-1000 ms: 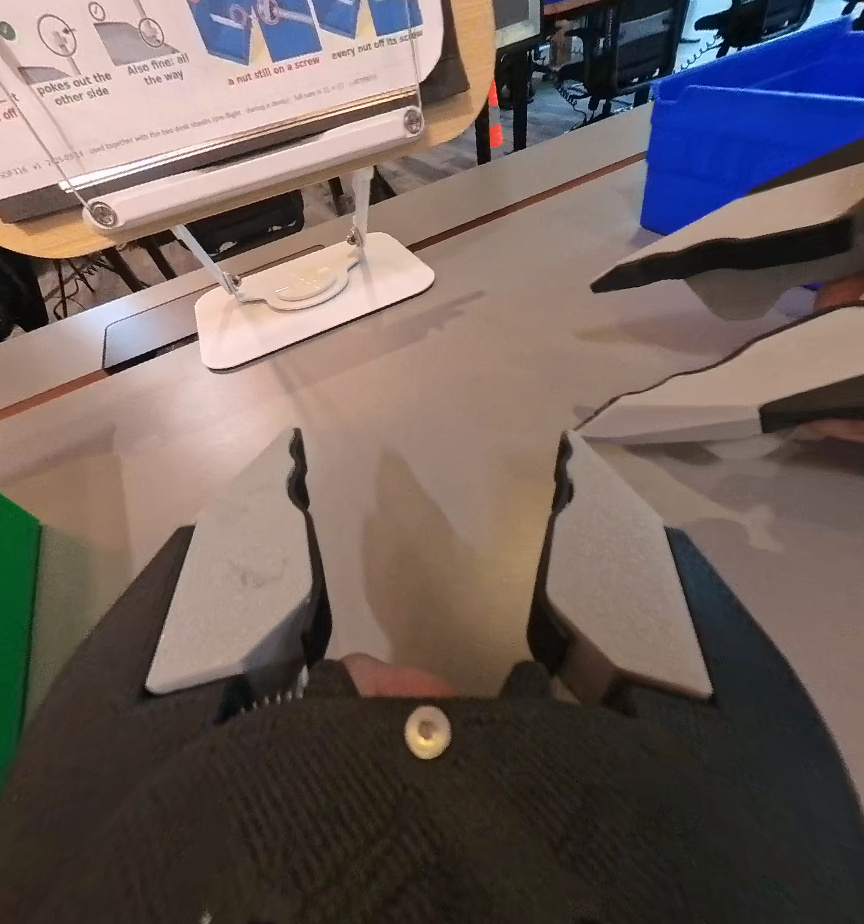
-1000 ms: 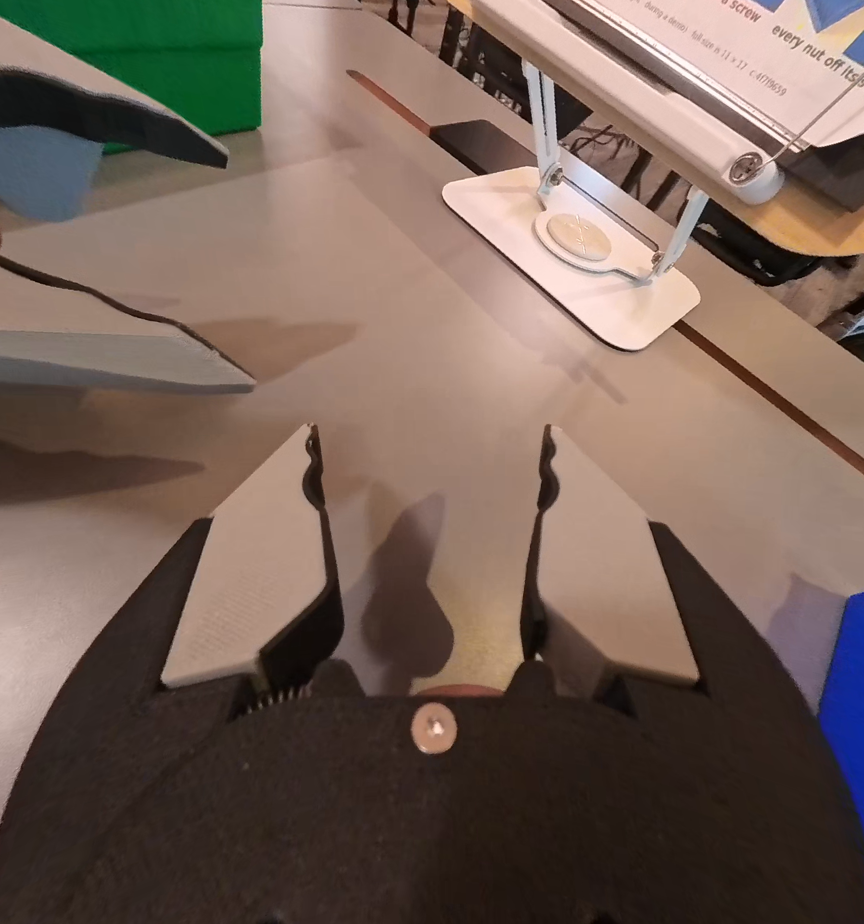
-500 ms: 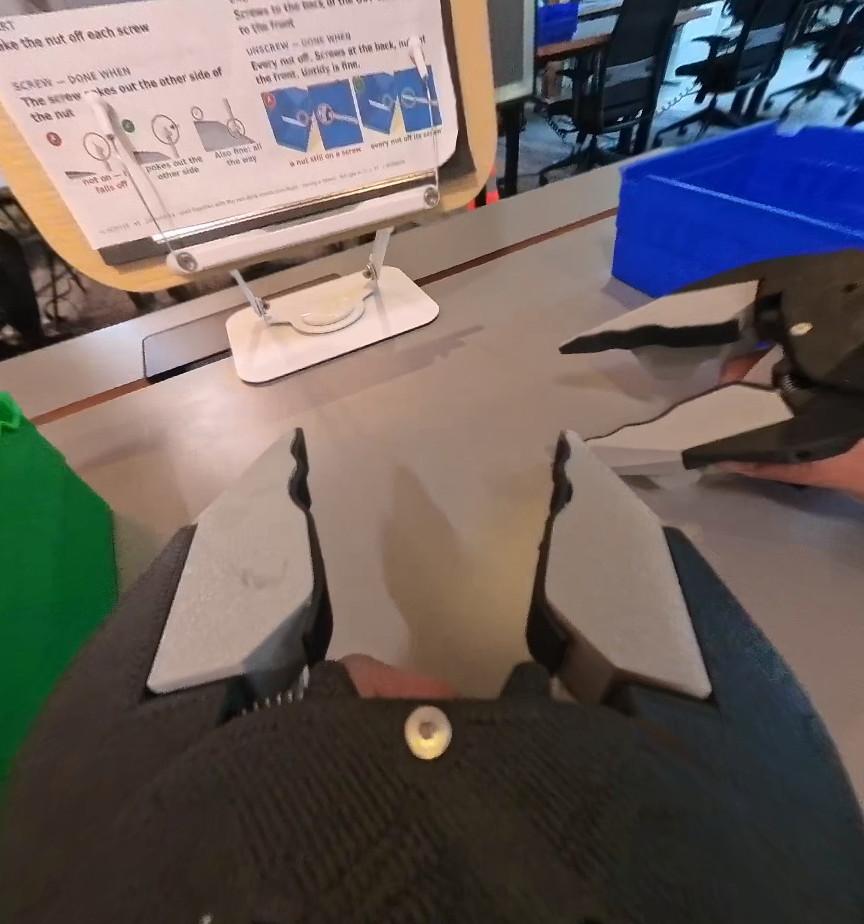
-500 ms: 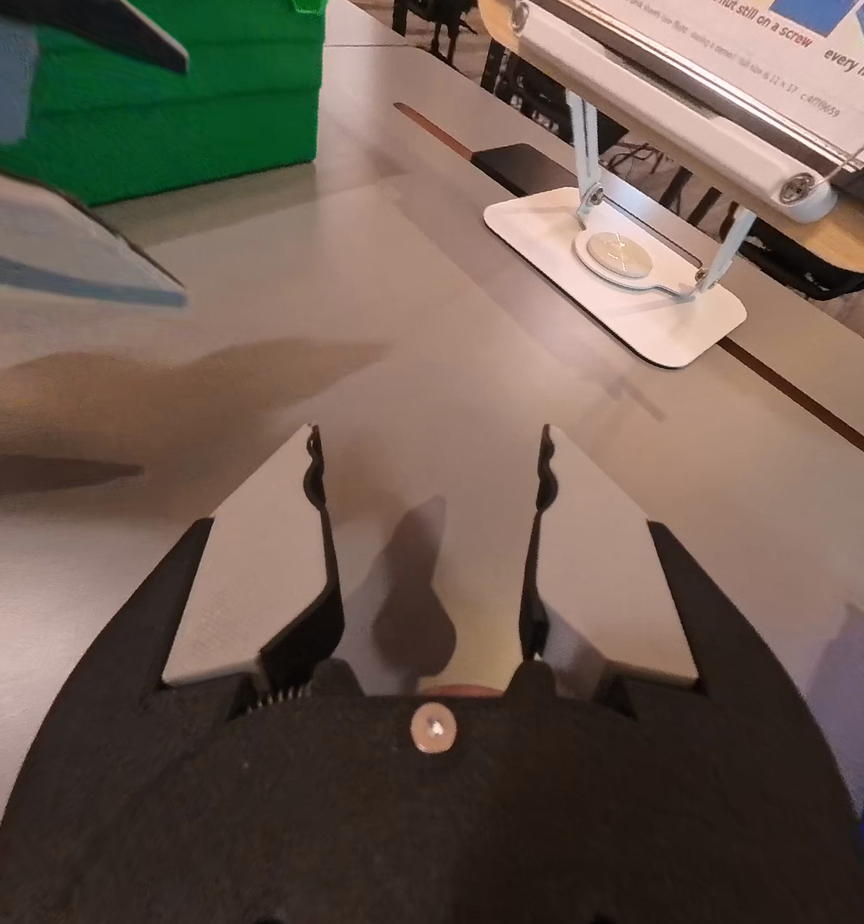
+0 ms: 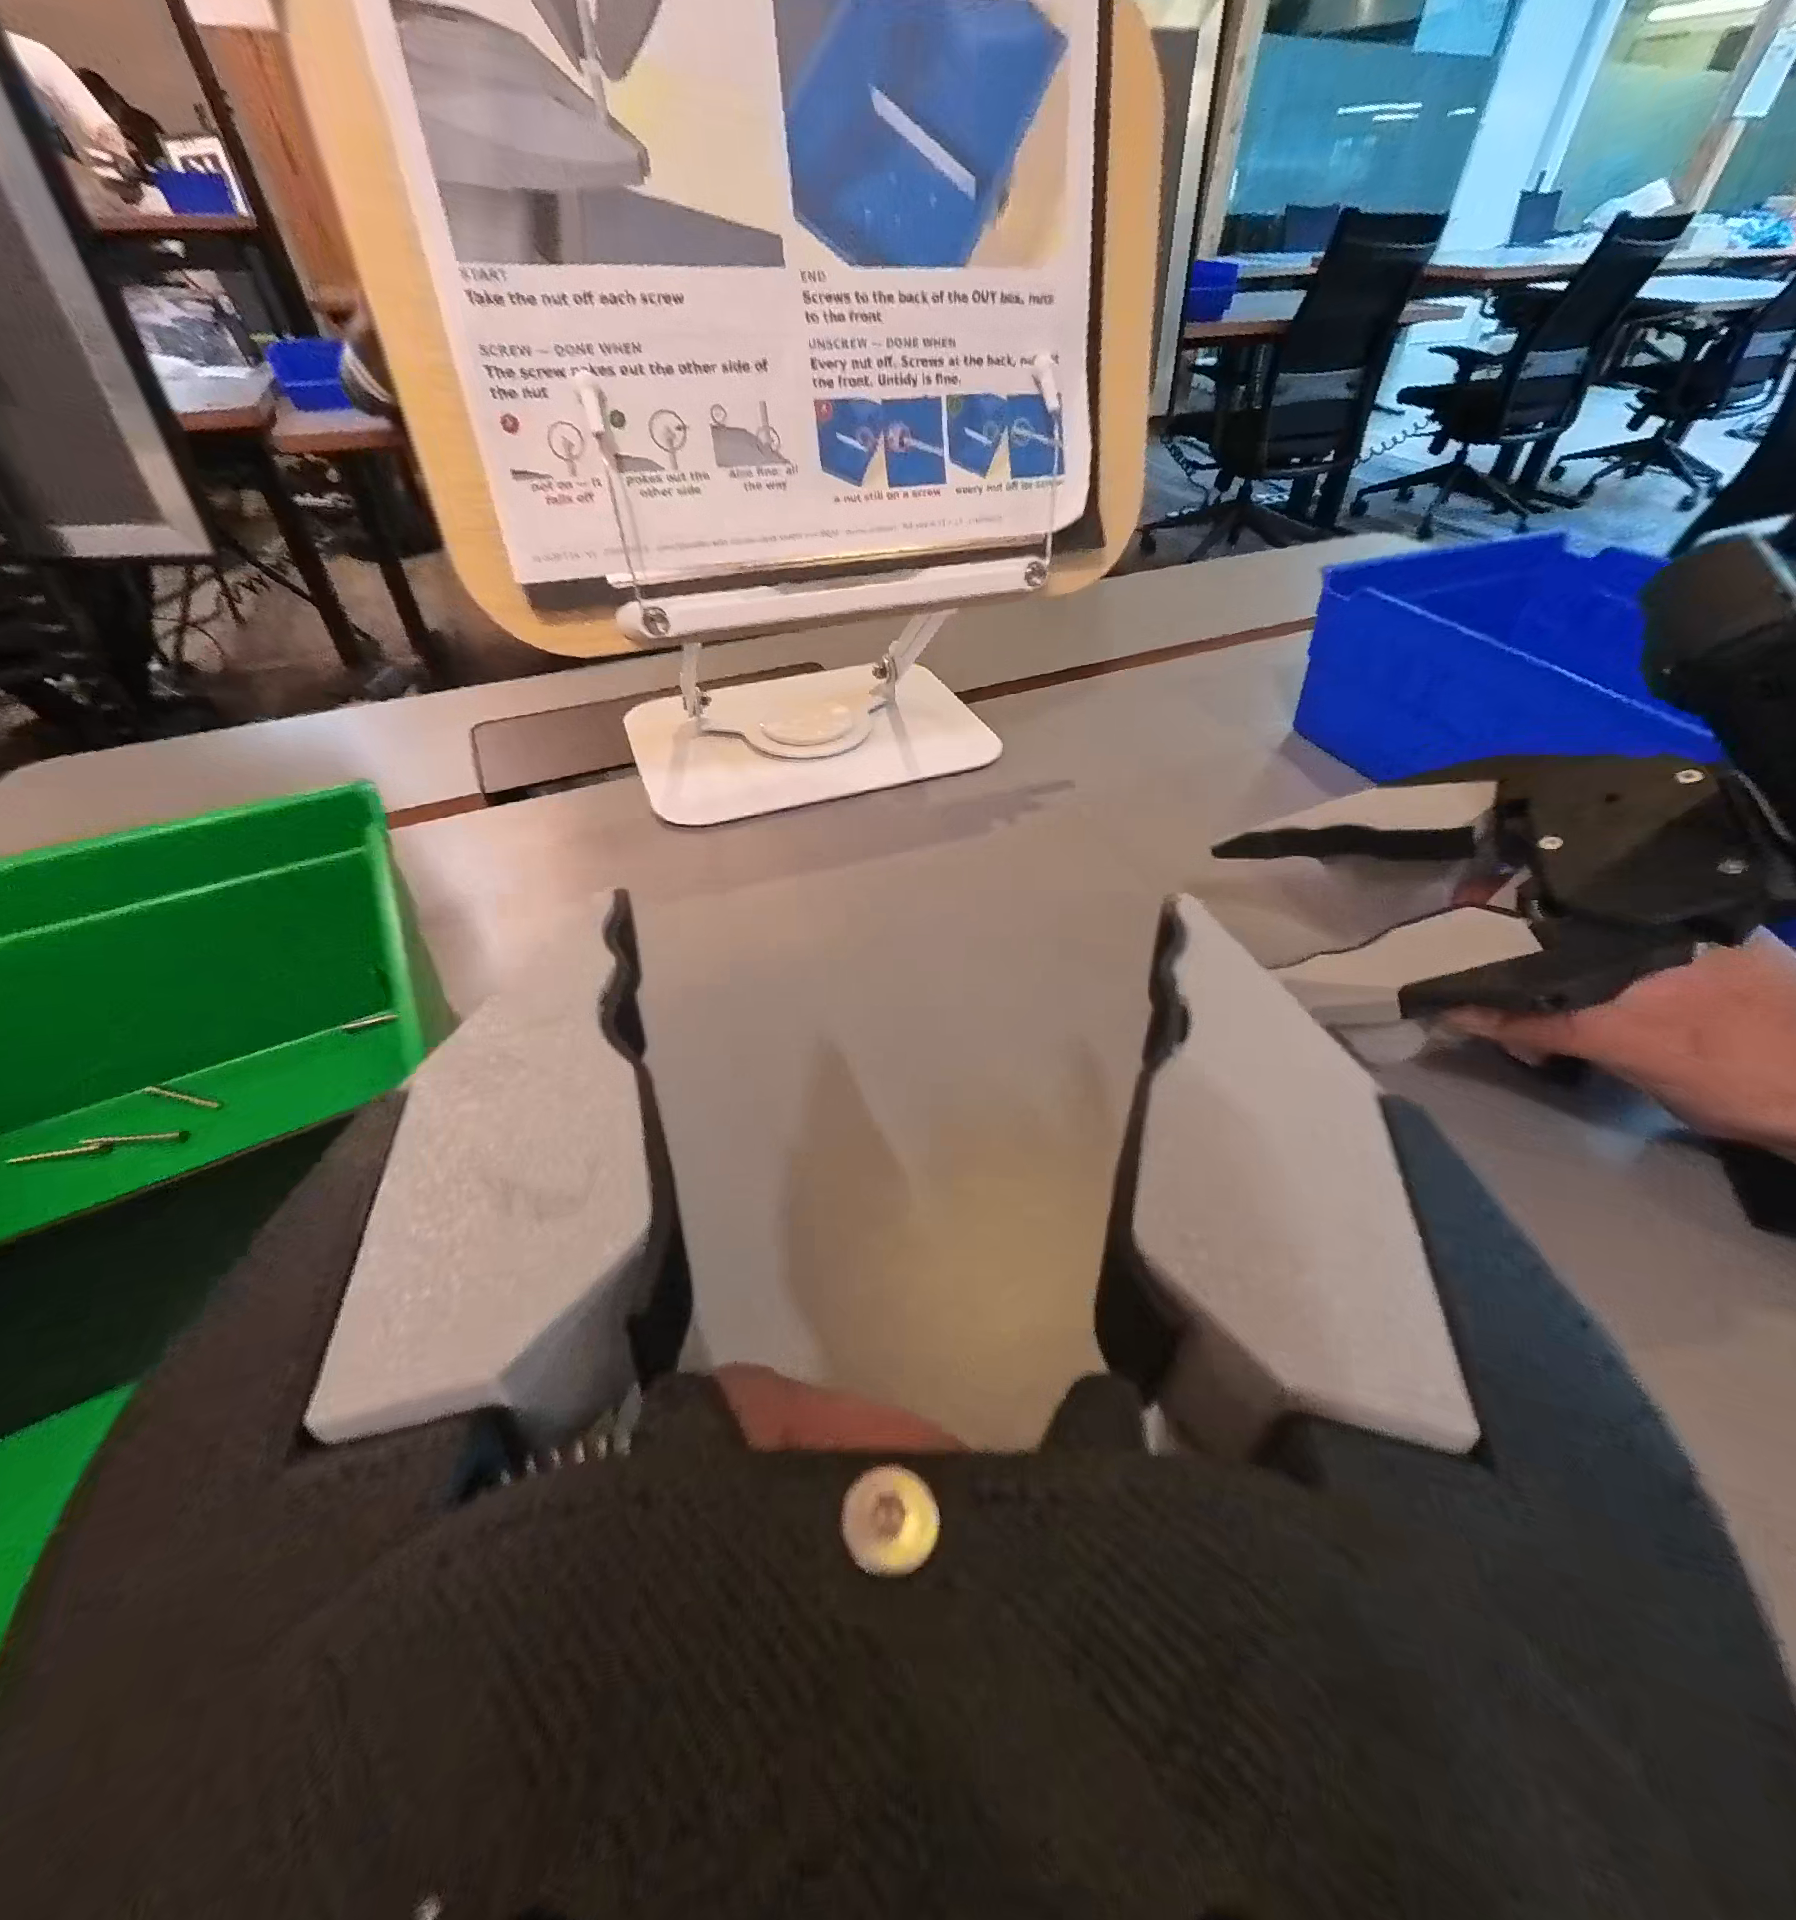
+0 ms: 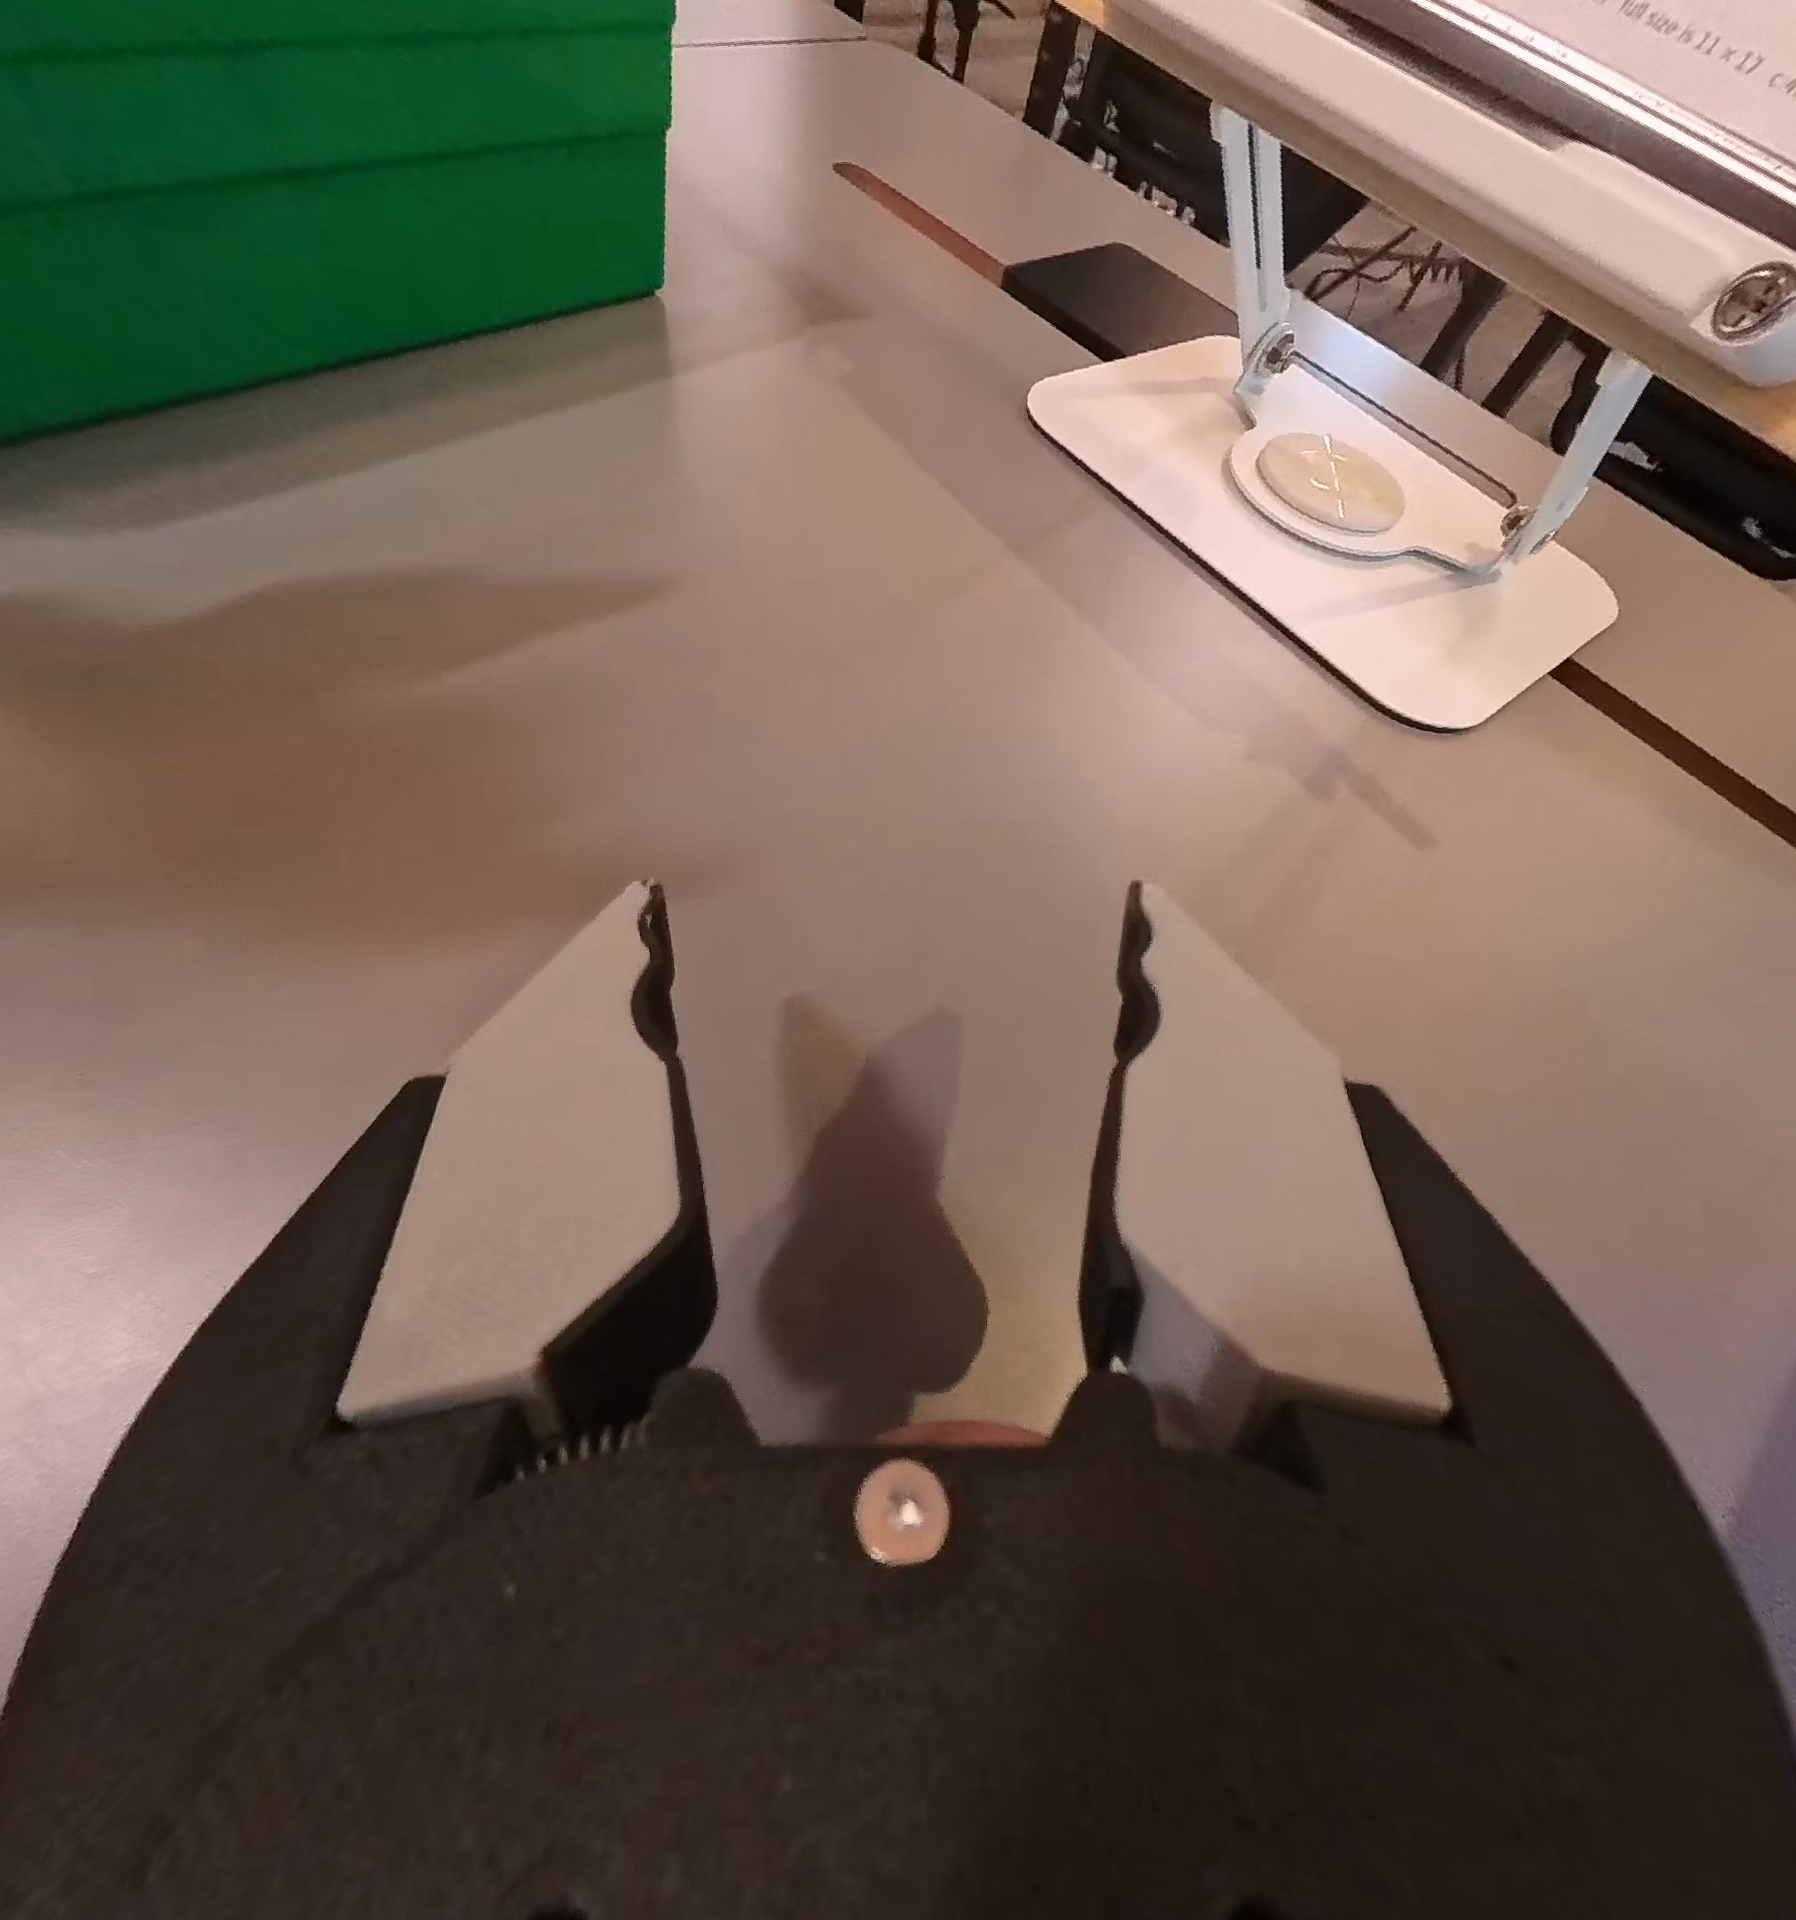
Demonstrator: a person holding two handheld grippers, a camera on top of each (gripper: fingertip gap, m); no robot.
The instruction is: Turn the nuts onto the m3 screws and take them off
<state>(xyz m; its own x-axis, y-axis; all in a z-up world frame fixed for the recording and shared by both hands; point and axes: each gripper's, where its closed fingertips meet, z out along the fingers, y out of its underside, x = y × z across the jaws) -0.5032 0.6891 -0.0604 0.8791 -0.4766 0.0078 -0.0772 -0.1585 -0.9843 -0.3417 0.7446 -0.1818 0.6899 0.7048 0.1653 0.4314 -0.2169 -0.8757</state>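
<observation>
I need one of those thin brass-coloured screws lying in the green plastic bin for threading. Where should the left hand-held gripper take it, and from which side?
Grip a thin brass-coloured screw mid-shaft, coming from above with the open left hand-held gripper, fingers straddling its length. It lies flat on the green plastic bin floor, so only its sides offer purchase, and probably a slippery one.

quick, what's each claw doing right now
left claw: open, holding nothing, above the grey table
right claw: open, holding nothing
</observation>
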